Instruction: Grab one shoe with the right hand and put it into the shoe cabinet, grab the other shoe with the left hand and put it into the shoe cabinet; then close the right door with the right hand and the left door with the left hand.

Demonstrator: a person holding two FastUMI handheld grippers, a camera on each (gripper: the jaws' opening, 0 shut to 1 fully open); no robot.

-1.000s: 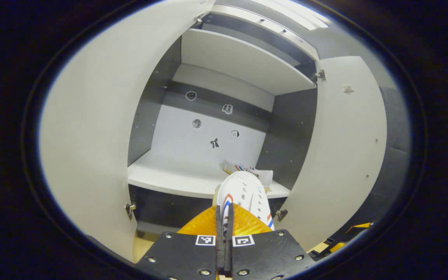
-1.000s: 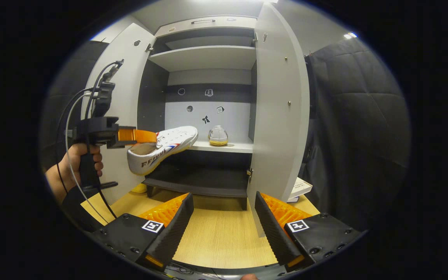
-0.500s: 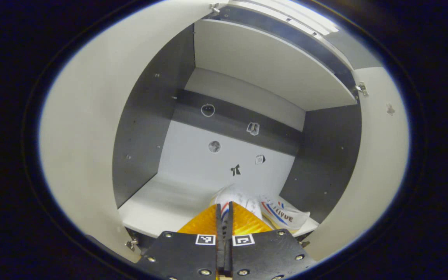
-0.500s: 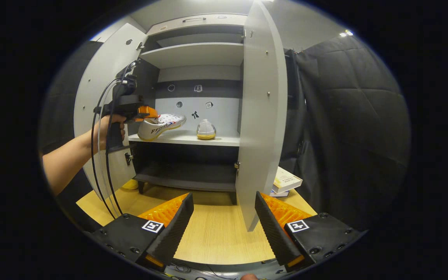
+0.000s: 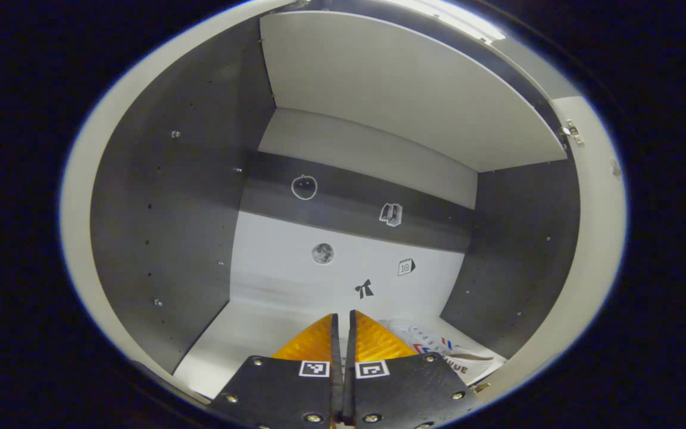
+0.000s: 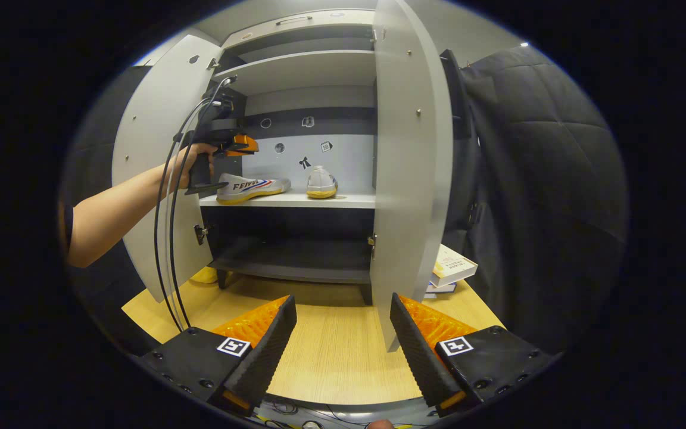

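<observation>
As seen in the left gripper view, the left gripper [image 5: 343,325] is held at bottom centre with its fingers closed together, nothing clamped between them. One shoe [image 5: 447,351] is seen at lower right on the shelf [image 5: 242,333] of the shoe cabinet [image 5: 164,196].

In the right gripper view, the right gripper [image 6: 343,325] is spread wide at the bottom, gripping nothing. At upper left, two shoes are seen on the shelf: the left-hand shoe [image 6: 252,187] lies just below the left gripper [image 6: 242,145], the second [image 6: 321,182] beside it. Both doors, left door [image 6: 152,149] and right door [image 6: 411,161], stand open.
</observation>
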